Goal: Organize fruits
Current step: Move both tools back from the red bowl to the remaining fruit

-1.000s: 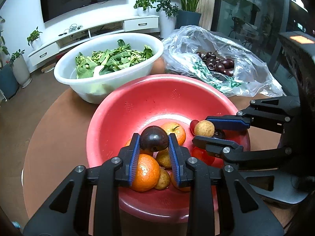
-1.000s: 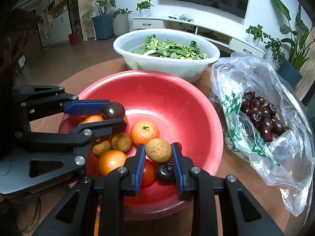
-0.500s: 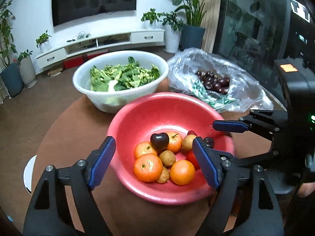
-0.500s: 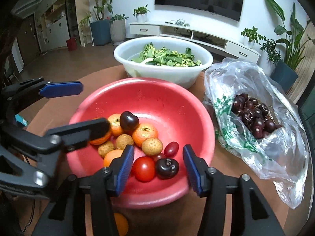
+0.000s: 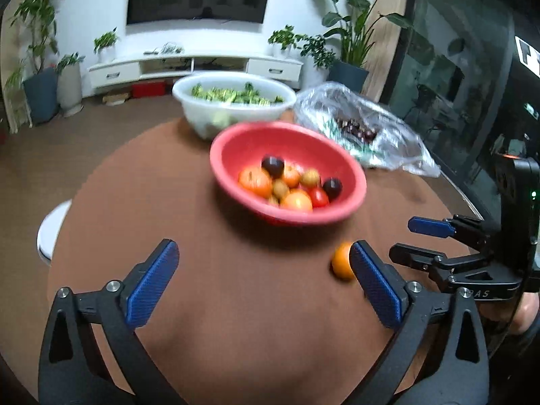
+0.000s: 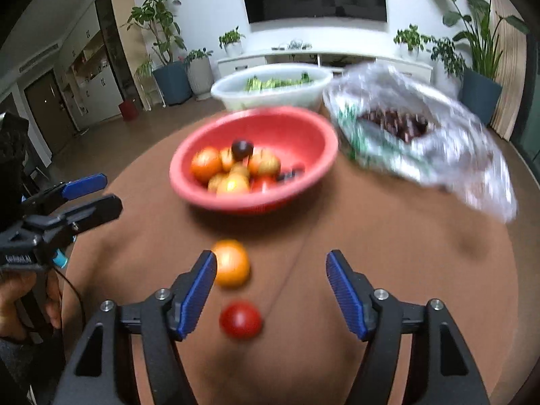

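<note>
- Just ahead of my right tongs (image 6: 270, 290), on the bare counter (image 6: 388, 236), lie two loose fruits: an orange (image 6: 231, 263) touching the tip of the tongs' left pad, and a tomato (image 6: 240, 319) low between the jaws, nearer the left pad.
- My right tongs have just been opening and stand apart; neither pad presses on the tomato or anything else.
- My left tongs (image 5: 263, 280) have just been opening too and gape wide over bare counter, gripping nothing. The same orange (image 5: 341, 260) sits just beyond their right pad.
- Farther ahead of both tongs is the red bowl (image 6: 189, 189) with the rest of the fruit piled inside; beyond it a white bowl (image 6: 233, 96) of greens, and to its right a bag (image 6: 472, 155) of dark cherries.
- The tomato looks smooth, soft-skinned and easy to bruise or squirt free; I would take it across its widest middle with a gentle squeeze.
- The orange should be firmer and grippier, but round and ready to roll; take it across its middle, centred on the pads.
</note>
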The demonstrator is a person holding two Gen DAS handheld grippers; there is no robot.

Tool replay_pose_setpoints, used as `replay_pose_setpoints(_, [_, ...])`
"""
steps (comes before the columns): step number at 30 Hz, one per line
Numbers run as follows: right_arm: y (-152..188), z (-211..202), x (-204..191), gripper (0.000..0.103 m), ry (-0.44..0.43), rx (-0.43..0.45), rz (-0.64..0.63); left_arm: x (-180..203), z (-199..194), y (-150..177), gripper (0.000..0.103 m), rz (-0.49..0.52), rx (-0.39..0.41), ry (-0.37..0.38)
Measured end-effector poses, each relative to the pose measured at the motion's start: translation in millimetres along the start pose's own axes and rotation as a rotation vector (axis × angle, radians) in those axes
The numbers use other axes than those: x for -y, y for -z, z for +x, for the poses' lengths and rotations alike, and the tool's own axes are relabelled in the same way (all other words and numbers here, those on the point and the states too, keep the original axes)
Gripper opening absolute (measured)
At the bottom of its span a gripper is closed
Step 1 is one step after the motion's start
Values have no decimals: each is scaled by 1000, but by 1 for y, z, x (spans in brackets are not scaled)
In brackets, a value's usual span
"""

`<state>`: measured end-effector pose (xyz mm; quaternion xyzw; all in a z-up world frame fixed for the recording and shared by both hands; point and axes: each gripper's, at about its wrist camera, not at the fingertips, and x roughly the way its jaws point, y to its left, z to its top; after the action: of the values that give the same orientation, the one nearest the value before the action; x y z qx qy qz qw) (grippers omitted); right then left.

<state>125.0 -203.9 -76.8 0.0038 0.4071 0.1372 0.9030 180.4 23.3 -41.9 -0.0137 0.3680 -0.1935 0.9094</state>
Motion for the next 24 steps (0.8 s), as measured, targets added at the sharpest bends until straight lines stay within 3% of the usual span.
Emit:
replay_pose_setpoints(8, [20,11,-9,70,-8,-53,-32,21,-17,65,102,-9,-72,-17])
replay_pose_setpoints(12, [24,22,-21,62,-3,-86,-85,25,-17,86,102,-22,-118,-12])
replay_pose_setpoints(24, [29,32,-26,48,31,-120,-144,26,-10,79,102,-26,-141,-4])
